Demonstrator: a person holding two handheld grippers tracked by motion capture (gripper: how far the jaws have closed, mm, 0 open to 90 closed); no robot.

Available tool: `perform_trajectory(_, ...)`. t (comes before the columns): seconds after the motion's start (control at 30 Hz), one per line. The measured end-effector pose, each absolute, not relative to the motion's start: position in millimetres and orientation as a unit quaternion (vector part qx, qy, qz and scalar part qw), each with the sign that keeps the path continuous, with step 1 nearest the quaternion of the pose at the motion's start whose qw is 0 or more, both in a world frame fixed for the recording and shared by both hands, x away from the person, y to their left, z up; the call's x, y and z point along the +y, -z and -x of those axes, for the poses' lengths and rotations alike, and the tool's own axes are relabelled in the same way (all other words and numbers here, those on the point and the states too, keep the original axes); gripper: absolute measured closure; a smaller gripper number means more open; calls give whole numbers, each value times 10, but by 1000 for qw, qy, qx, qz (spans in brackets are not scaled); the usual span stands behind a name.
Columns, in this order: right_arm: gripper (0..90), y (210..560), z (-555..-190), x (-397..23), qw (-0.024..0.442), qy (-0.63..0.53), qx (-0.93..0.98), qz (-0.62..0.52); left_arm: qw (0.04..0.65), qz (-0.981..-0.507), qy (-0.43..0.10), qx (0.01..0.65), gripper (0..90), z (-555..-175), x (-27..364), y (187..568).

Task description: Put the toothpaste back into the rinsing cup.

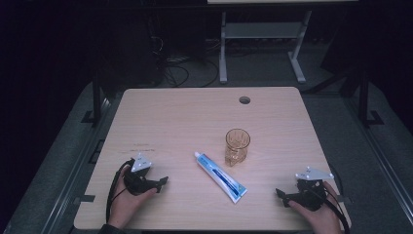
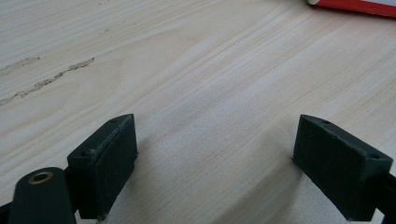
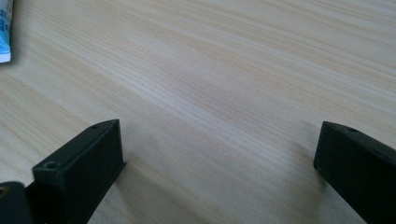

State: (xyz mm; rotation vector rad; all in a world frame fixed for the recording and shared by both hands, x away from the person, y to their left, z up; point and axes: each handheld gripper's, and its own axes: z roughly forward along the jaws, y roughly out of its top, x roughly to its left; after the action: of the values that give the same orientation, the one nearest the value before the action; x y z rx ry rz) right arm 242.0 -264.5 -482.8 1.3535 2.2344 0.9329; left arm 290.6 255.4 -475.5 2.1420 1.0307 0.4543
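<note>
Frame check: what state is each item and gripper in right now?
toothpaste tube: lying flat on the table, cap end pointing away from the person, untouched.
glass cup: upright, looks empty, just beyond the tube.
left gripper: open, nothing between the jaws, resting on the table.
right gripper: open, holding nothing.

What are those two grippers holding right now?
Nothing. The left gripper and right gripper are both open over bare table, apart from the toothpaste tube.

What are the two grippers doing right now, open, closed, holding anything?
Left gripper: open, jaws wide apart over bare table, holding nothing.
Right gripper: open, jaws wide apart, holding nothing.
</note>
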Motion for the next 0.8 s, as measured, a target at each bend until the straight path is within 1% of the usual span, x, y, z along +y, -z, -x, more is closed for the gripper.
perform_trajectory(0.43,15,4828,-2422,-2656,182,-333,792,-479,354,-827,-176,401,128,-2894,2558,4757)
perform_trajectory(0.47,38,4826,-2418,-2657,183,-332,791,-480,354,-827,-176,401,128,-2894,2558,4756)
perform_trajectory(0.5,130,4815,-2396,-2674,187,-340,788,-478,354,-827,-176,401,128,-2894,2558,4757)
perform_trajectory(0.53,130,4815,-2396,-2674,187,-340,788,-478,354,-827,-176,401,128,-2893,2558,4756)
perform_trajectory(0.57,149,4806,-2393,-2683,188,-341,787,-478,354,-827,-176,401,128,-2891,2560,4756)
perform_trajectory(0.6,194,4791,-2400,-2683,184,-339,790,-477,354,-827,-176,400,128,-2886,2564,4757)
perform_trajectory(0.63,194,4791,-2400,-2683,184,-339,790,-477,354,-827,-176,400,128,-2880,2569,4757)
perform_trajectory(0.67,236,4779,-2395,-2684,183,-339,789,-478,354,-826,-176,401,128,-2878,2570,4756)
perform_trajectory(0.7,307,4764,-2381,-2688,176,-344,790,-476,354,-827,-177,401,128,-2878,2570,4756)
perform_trajectory(0.73,307,4764,-2381,-2688,176,-344,790,-476,354,-827,-176,401,128,-2878,2570,4756)
perform_trajectory(0.77,352,4755,-2369,-2687,174,-346,790,-475,354,-826,-177,401,128,-2878,2569,4756)
perform_trajectory(0.8,430,4730,-2355,-2688,174,-356,790,-469,353,-827,-177,401,128,-2878,2569,4756)
